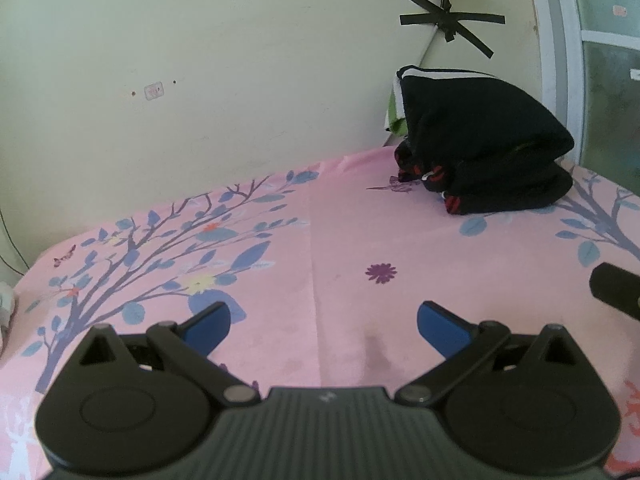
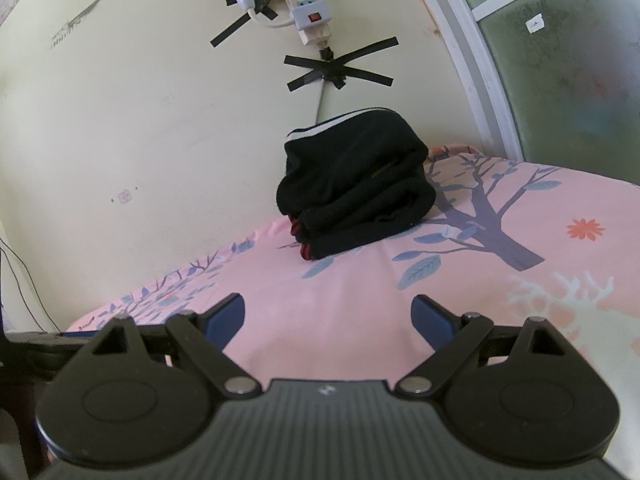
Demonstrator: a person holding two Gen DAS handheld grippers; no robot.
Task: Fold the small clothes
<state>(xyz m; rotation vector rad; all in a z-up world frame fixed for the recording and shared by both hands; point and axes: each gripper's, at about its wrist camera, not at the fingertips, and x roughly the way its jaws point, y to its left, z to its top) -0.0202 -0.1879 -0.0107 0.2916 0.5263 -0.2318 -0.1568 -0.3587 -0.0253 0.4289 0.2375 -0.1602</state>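
Stack of folded black garments [image 2: 354, 188] at far edge of pink floral bedsheet [image 2: 328, 300] against wall, soft, light, likely best pinched at red-trimmed hems; left gripper [image 1: 323, 326] and right gripper [image 2: 328, 316], 2 in all, spread wide, empty, well short of stack.

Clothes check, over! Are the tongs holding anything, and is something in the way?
Left tongs open, empty. Right tongs open, empty. Black clothes stacked folded by the wall on the pink sheet. Nothing in the way.
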